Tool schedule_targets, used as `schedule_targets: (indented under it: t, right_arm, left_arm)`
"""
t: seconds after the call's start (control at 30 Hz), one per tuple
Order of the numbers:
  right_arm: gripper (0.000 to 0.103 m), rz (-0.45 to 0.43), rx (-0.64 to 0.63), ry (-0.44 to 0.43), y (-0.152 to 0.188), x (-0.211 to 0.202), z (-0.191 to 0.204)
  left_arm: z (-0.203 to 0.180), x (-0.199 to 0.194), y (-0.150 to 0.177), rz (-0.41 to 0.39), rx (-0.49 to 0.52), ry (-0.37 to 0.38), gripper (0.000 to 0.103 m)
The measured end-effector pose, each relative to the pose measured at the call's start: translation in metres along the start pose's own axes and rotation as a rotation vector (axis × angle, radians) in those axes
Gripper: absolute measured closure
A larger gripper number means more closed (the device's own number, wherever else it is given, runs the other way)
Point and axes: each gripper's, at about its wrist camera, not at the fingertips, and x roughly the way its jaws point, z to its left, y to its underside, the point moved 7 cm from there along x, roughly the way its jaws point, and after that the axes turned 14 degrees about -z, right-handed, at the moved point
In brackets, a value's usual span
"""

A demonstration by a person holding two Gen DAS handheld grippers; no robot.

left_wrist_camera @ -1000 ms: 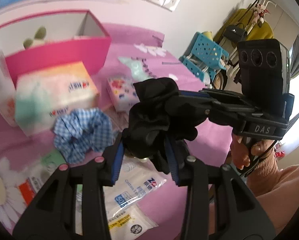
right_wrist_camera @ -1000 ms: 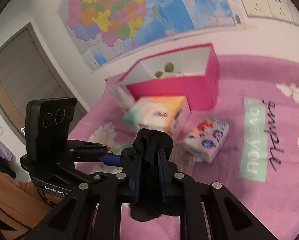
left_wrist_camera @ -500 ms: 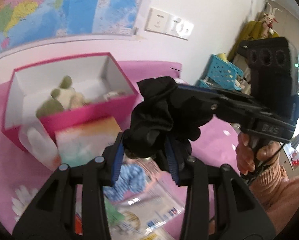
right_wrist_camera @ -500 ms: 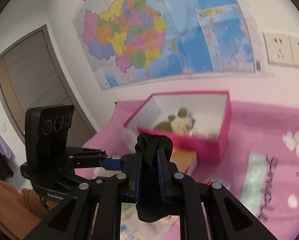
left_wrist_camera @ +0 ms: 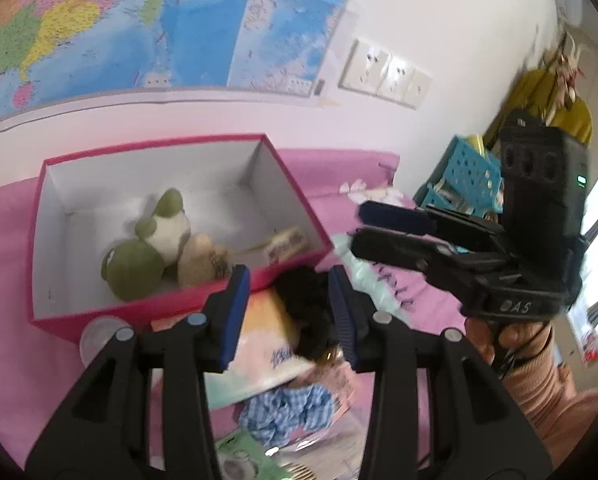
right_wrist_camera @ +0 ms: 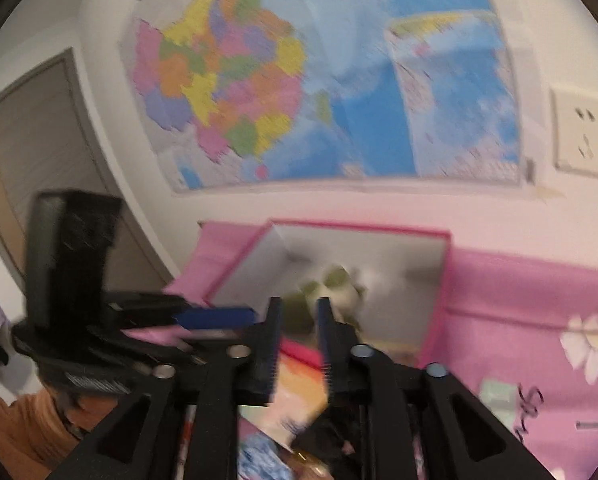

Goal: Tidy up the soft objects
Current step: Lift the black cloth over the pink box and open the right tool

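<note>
The black scrunchie [left_wrist_camera: 307, 312] shows blurred through the gap of my left gripper [left_wrist_camera: 289, 272], low against the tissue box [left_wrist_camera: 259, 344]. It is close to the right pad [left_wrist_camera: 343, 316] and clear of the left pad [left_wrist_camera: 235, 312]. In the right wrist view the black scrunchie [right_wrist_camera: 327, 436] lies below my right gripper [right_wrist_camera: 299, 304], whose jaws are opening with nothing between them. The pink box [left_wrist_camera: 179, 304] stands just beyond, with plush toys [left_wrist_camera: 155, 240] inside. A blue checked scrunchie [left_wrist_camera: 287, 408] lies on the pink bed. My right gripper [left_wrist_camera: 357, 227] hovers to the right of the box.
A clear bottle [left_wrist_camera: 99, 336] stands by the box's front left corner. Packets [left_wrist_camera: 251, 460] lie near the bed's front. A blue plastic basket [left_wrist_camera: 463, 176] is at the far right. A map [left_wrist_camera: 139, 20] and sockets [left_wrist_camera: 383, 76] are on the wall behind.
Both grippers rose and came closer to the pink box. The right jaws opened and let go of the black scrunchie, which now sits lower, no longer filling the left gripper's gap.
</note>
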Motion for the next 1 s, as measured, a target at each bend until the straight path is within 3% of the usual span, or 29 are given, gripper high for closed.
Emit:
schedule_targets:
  t: [0.03,0.07,0.17,0.37,0.4,0.47,0.5,0.53,0.6,0.63,0.8,1.0]
  right_arm:
    - [0.039,0.008,0.009,0.012,0.007,-0.002,-0.006]
    - [0.033,0.021,0.021,0.037,0.019,-0.007,-0.014]
    - [0.030,0.095,0.051,0.090,0.056,-0.010,-0.033]
    - [0.028,0.201,0.207,0.080,0.102,0.012,-0.062]
    - [0.033,0.205,0.224,0.066,0.106,0.015,-0.063]
    - [0.058,0.196,0.260,0.028,0.108,0.018,-0.063]
    - [0.081,0.193,0.274,0.023,0.110,0.018,-0.065]
    - [0.090,0.192,0.277,0.026,0.111,0.017,-0.065]
    - [0.093,0.173,0.286,0.021,0.111,0.013,-0.066]
    - [0.094,0.161,0.287,0.012,0.109,0.010,-0.066]
    - [0.095,0.081,0.296,-0.072,0.092,-0.012,-0.046]
    - [0.095,0.020,0.241,-0.137,0.066,-0.024,-0.017]
  left_arm:
    - [-0.003,0.001,0.009,0.016,0.014,0.006,0.061]
    - [-0.005,0.002,0.014,0.027,0.018,0.008,0.061]
    - [-0.016,0.006,0.035,0.057,0.060,0.038,0.056]
    - [-0.027,0.029,0.062,0.136,0.108,0.027,0.055]
    - [-0.026,0.033,0.065,0.148,0.106,0.020,0.055]
    - [-0.026,0.042,0.069,0.172,0.102,0.020,0.055]
    - [-0.025,0.047,0.072,0.180,0.097,0.018,0.055]
    - [-0.025,0.049,0.073,0.186,0.089,0.026,0.055]
    - [-0.024,0.053,0.074,0.189,0.069,0.035,0.058]
    - [-0.025,0.053,0.073,0.183,0.063,0.047,0.066]
    - [-0.029,0.050,0.067,0.165,0.040,0.081,0.082]
    - [-0.027,0.028,0.041,0.084,0.002,0.102,0.088]
